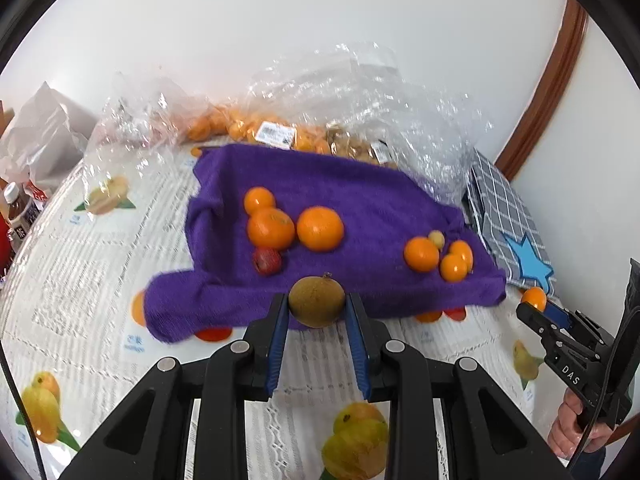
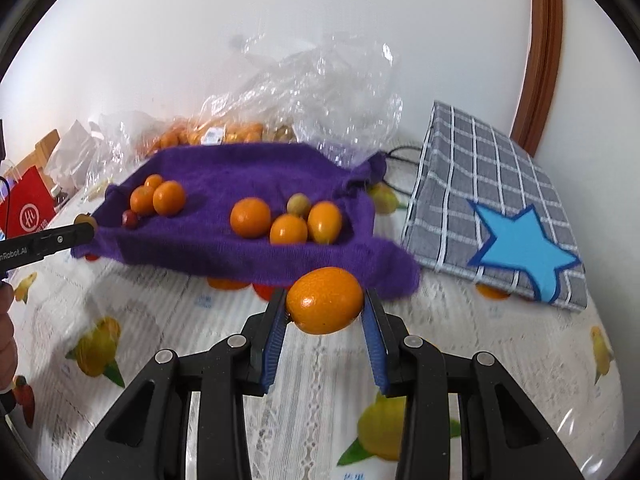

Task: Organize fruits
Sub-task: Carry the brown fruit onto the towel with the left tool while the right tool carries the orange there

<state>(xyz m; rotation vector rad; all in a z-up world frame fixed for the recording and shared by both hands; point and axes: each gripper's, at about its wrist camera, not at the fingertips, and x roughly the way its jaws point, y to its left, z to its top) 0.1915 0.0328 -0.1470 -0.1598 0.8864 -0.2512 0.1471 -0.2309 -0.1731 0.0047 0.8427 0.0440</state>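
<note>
My left gripper [image 1: 317, 307] is shut on a small round brown fruit [image 1: 316, 301], held just in front of the near edge of a purple towel [image 1: 360, 184]. My right gripper [image 2: 325, 307] is shut on an orange [image 2: 325, 300] above the tablecloth, near the towel's [image 2: 240, 176] front right corner. On the towel lie two groups of oranges [image 1: 320, 228] [image 2: 251, 217], a small red fruit [image 1: 266, 260] and a small yellowish fruit [image 2: 299, 204]. The right gripper [image 1: 538, 312] also shows at the right of the left wrist view, the left gripper [image 2: 86, 227] at the left of the right wrist view.
Clear plastic bags [image 1: 352, 92] holding more oranges stand behind the towel against the white wall. A grey checked bag with a blue star [image 2: 492, 208] lies to the right. Bottles [image 1: 18, 212] and a red bag [image 2: 28, 208] sit at the far left. The tablecloth [image 2: 320, 380] has printed fruit.
</note>
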